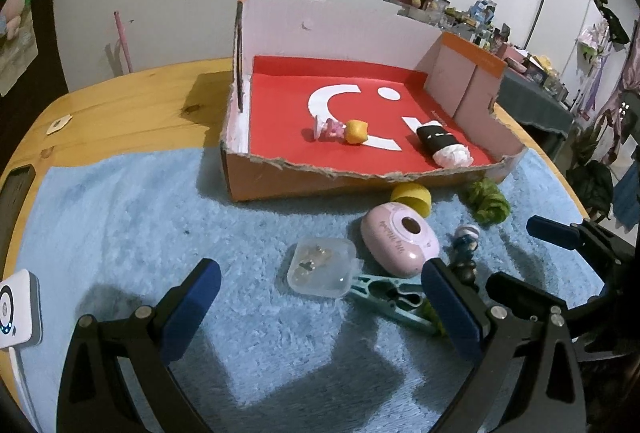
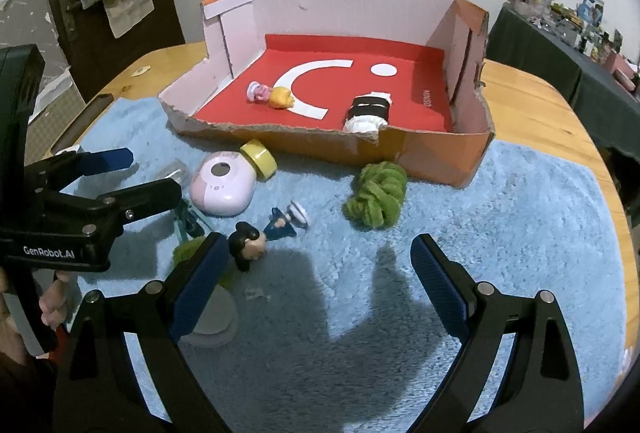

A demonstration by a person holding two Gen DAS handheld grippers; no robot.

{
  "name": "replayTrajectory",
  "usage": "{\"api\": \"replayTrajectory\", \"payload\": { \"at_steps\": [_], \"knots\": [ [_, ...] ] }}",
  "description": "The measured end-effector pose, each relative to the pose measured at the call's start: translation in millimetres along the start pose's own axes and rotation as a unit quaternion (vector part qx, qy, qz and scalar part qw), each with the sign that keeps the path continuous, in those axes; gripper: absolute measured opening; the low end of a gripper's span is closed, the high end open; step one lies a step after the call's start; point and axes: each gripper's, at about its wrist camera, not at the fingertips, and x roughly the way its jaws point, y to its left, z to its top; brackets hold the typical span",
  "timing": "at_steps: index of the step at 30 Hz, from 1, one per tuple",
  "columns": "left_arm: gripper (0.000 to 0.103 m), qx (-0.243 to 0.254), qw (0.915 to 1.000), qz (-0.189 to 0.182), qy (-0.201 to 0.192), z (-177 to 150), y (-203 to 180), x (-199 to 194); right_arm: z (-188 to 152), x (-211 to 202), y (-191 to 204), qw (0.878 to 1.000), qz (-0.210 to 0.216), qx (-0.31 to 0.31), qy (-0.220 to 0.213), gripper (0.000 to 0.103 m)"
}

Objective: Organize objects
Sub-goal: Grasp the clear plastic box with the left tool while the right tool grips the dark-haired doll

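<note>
A cardboard box with a red floor (image 1: 280,101) (image 2: 416,89) stands on the blue rug. In it lie a small pink-and-yellow figure (image 1: 344,129) (image 2: 272,95) and a black-and-white roll (image 1: 442,145) (image 2: 368,113). In front of the box lie a yellow tape roll (image 1: 412,196) (image 2: 260,157), a pink oval device (image 1: 398,239) (image 2: 222,187), a clear plastic case (image 1: 322,267), a teal clip (image 1: 394,299), a green fuzzy bundle (image 1: 486,201) (image 2: 376,201) and a dark-haired doll (image 2: 260,237). My left gripper (image 1: 320,307) is open above the rug by the case. My right gripper (image 2: 320,287) is open, the doll at its left finger.
The blue rug (image 1: 120,217) (image 2: 520,225) covers a wooden table (image 1: 132,101) (image 2: 528,101). A white device (image 1: 16,309) and a dark phone (image 1: 16,185) lie at the left edge. A white round object (image 2: 212,321) sits under my right gripper's left finger. A cluttered table stands behind on the right.
</note>
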Motion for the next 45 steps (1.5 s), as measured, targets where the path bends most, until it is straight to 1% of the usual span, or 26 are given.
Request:
{"api": "replayTrajectory", "payload": {
  "at_steps": [7,9,13,15,17,19,21,23,27,29,31,33,34,35,39,41,45],
  "knots": [
    [0.100,-0.005,1.0000,0.004,0.004,-2,5,3,-3,8,5,1.000,-0.001,-0.009,0.007,0.093],
    [0.098,-0.006,1.0000,0.004,0.006,-3,6,5,-3,10,5,1.000,-0.001,-0.013,0.009,0.093],
    [0.089,-0.003,0.9999,-0.001,0.012,-3,6,9,-3,15,9,1.000,0.001,-0.021,0.012,0.093],
    [0.087,-0.002,0.9999,-0.004,0.014,-3,6,11,-3,18,10,1.000,0.002,-0.026,0.013,0.092],
    [0.084,0.001,0.9999,-0.004,0.013,-2,5,12,-3,20,12,0.999,0.005,-0.029,0.014,0.087],
    [0.080,0.002,0.9999,-0.007,0.013,-2,5,12,-3,22,12,0.999,0.010,-0.030,0.015,0.085],
    [0.078,0.002,0.9999,-0.010,0.013,-1,6,12,-1,24,12,0.999,0.013,-0.032,0.013,0.084],
    [0.073,0.004,0.9999,-0.013,0.010,-1,6,12,0,25,13,0.999,0.017,-0.033,0.013,0.081],
    [0.067,0.008,0.9997,-0.020,0.009,0,4,12,2,27,14,0.999,0.026,-0.034,0.011,0.075],
    [0.060,0.006,0.9995,-0.030,0.011,1,4,12,2,28,14,0.999,0.034,-0.033,0.012,0.067],
    [0.057,0.004,0.9992,-0.038,0.014,1,4,12,3,29,15,0.999,0.033,-0.036,0.013,0.062],
    [0.053,0.005,0.9990,-0.043,0.014,2,3,12,3,29,18,0.999,0.031,-0.042,0.012,0.059],
    [0.051,0.006,0.9989,-0.045,0.015,1,3,12,3,29,19,0.998,0.034,-0.043,0.012,0.055],
    [0.049,0.008,0.9988,-0.046,0.014,1,1,12,3,28,20,0.998,0.036,-0.044,0.012,0.052],
    [0.047,0.009,0.9988,-0.047,0.013,1,0,12,3,28,18,0.998,0.038,-0.040,0.011,0.052],
    [0.040,0.005,0.9982,-0.058,0.015,1,0,12,3,27,18,0.998,0.040,-0.036,0.011,0.052],
    [0.040,0.004,0.9980,-0.060,0.016,1,-1,12,3,27,18,0.998,0.040,-0.036,0.012,0.052]
  ]
}}
